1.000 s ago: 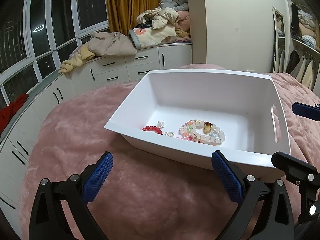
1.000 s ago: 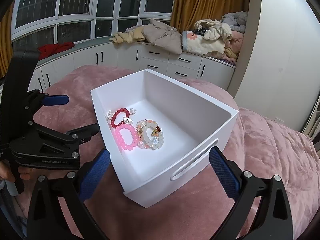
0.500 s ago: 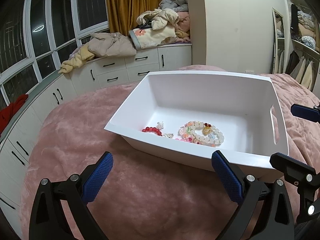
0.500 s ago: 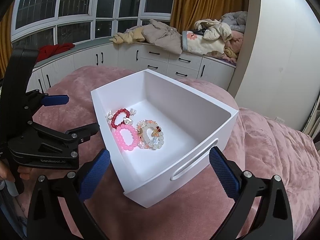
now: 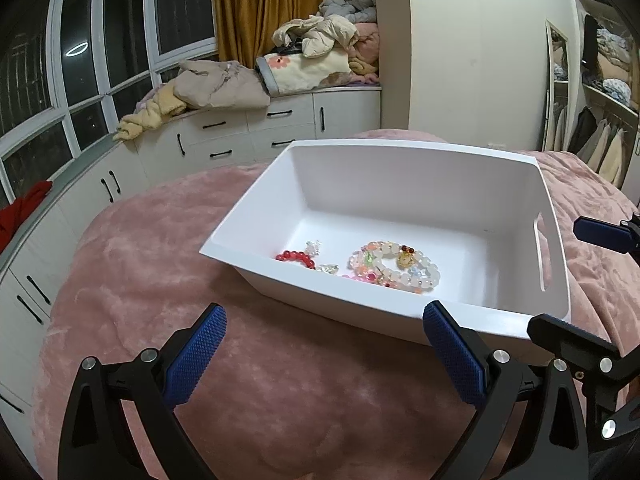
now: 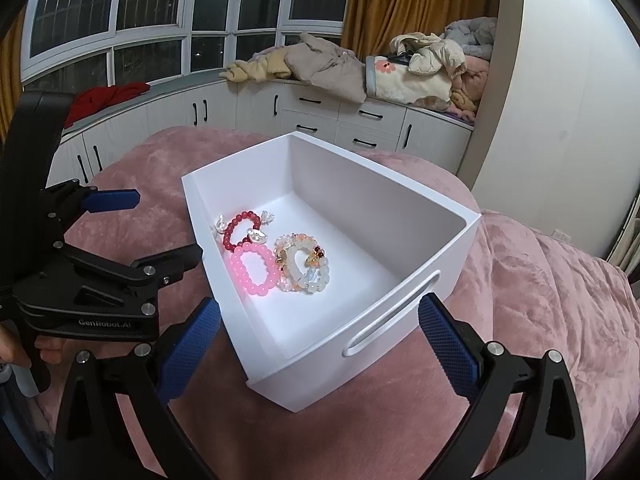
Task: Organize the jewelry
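Note:
A white plastic bin sits on the pink blanket. Inside lie a dark red bead bracelet, a bright pink bead bracelet and pale mixed-bead bracelets with a gold charm. The bin's near wall hides most of the pink bracelet in the left wrist view. My left gripper is open and empty, held short of the bin's near wall. My right gripper is open and empty, straddling the bin's handle-slot corner. The left gripper also appears beside the bin.
The pink blanket covers the bed all around the bin. White drawers with piled clothes and bedding run under the windows at the back. A hand grips the left tool. An open wardrobe stands on the right.
The left wrist view has drifted slightly, so the bin sits a little lower and further left. Both grippers stay open and the bracelets have not moved.

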